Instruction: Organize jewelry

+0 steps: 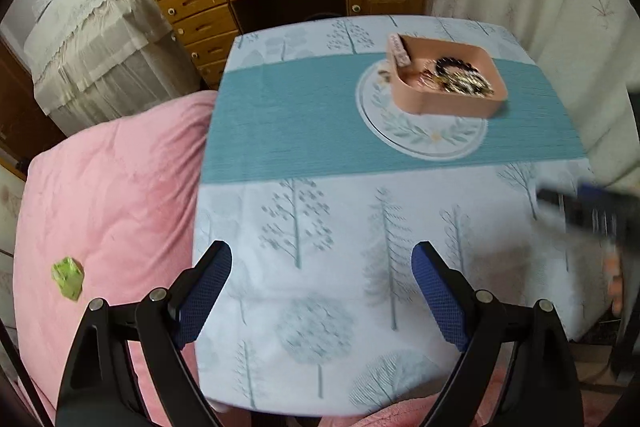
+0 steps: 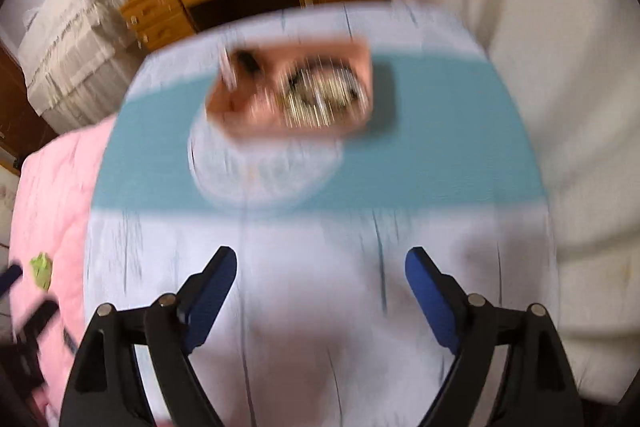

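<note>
The pink tray (image 1: 448, 103) stands near the table's (image 1: 280, 227) far right corner, holding a dark bead bracelet (image 1: 456, 67) and tangled metal chains (image 1: 472, 87): probably light, limp and slippery, best pinched at one strand. Left gripper (image 1: 322, 259) and right gripper (image 2: 320, 263) both gape empty. No writing is legible.

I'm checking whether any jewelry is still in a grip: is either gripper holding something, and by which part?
Nothing is held. The left gripper and right gripper both have open, empty jaws; the jewelry lies in the pink tray.
</note>
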A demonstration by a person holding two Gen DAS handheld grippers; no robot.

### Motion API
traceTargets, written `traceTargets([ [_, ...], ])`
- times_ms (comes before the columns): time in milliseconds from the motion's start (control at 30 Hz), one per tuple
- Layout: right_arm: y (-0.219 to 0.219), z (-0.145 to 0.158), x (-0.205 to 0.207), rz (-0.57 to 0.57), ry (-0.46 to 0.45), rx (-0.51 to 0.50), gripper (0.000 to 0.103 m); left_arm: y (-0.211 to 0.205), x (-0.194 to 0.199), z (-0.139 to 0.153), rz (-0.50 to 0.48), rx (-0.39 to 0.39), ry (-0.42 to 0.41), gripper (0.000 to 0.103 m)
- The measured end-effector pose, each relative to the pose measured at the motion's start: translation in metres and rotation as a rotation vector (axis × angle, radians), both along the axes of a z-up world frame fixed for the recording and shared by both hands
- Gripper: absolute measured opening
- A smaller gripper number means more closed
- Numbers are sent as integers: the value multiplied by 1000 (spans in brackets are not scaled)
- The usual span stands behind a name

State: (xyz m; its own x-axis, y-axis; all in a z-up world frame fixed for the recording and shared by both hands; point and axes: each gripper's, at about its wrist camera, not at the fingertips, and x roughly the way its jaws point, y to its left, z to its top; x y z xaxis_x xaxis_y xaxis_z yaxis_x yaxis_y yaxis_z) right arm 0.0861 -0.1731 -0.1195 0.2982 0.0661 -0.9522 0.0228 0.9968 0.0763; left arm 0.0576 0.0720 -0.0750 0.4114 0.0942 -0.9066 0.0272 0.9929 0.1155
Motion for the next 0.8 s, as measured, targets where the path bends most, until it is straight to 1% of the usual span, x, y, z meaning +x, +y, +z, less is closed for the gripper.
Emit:
traceTargets([
  [67,-14,-8,-31,-11,58,-7,93,-11,-15,2,0,35,-12,90],
  [100,-21,-11,-45,-21,80,-9,96,-13,-21,2,1,36,-12,90],
  [167,-33,-17,-70,-42,113,2,97,-20,-36,-1,8,3,4,91],
  [233,-43,-21,-92,-62,141,34,97,-25,-49,-6,13,-30,22,91],
  [300,-50,-19,-110,-82,153,72,97,-33,-62,-8,5,-14,37,91],
  [333,-53,-16,-117,-90,151,86,97,-38,-70,-7,2,6,44,91],
  [367,-54,-11,-120,-91,145,92,97,-41,-74,-5,3,3,47,91],
  [433,-50,-1,-127,-60,126,78,97,-44,-82,1,-7,-53,47,94],
  [467,-47,4,-129,-43,121,75,97,-47,-85,5,-20,-63,40,96],
  [567,-36,18,-135,-8,107,119,97,-56,-87,17,-34,-2,5,96],
  [633,-29,30,-138,25,91,117,97,-58,-86,26,-45,-46,10,96],
  [667,-25,36,-139,34,87,107,97,-58,-85,31,-40,-89,20,96],
  [733,-24,46,-138,25,75,118,97,-57,-84,38,-22,-145,25,96],
  [800,-24,59,-139,0,47,141,97,-60,-85,44,-23,-156,16,96],
])
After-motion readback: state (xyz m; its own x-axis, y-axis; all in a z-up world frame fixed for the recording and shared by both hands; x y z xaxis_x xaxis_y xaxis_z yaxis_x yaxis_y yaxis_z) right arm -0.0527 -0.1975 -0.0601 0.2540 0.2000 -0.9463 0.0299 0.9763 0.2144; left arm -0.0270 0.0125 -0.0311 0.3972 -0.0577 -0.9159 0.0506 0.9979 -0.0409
